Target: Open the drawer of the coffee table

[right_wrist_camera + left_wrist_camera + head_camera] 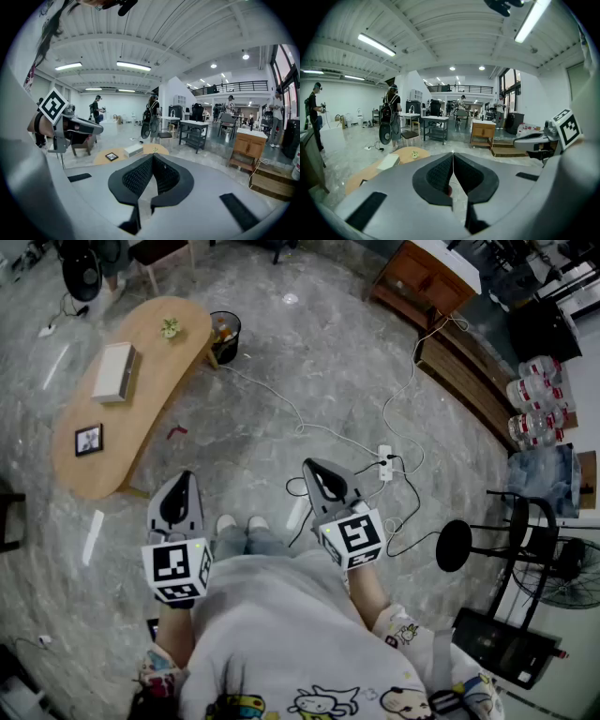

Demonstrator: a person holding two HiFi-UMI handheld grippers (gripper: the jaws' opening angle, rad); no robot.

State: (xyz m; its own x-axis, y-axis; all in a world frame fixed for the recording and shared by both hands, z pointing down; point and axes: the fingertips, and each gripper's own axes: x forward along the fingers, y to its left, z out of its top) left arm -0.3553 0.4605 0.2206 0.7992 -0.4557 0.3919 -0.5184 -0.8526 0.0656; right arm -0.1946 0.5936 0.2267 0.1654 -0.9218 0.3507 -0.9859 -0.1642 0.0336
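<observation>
Nothing of the task is done yet, as far as these views show. The long, light wooden coffee table with rounded ends (161,376) stands on the grey stone floor, well apart from the person and off to their front left. No drawer front or handle can be made out on it from here. On its top lie a flat white box (114,371), a small black-framed picture (89,440) and a little green plant (170,328); a black waste bin (225,336) sits just beside its far end. The left gripper (185,484) and the right gripper (317,472) are both clenched on nothing, held in the air short of the table. The approach, finding the drawer, gripping and pulling all remain.
</observation>
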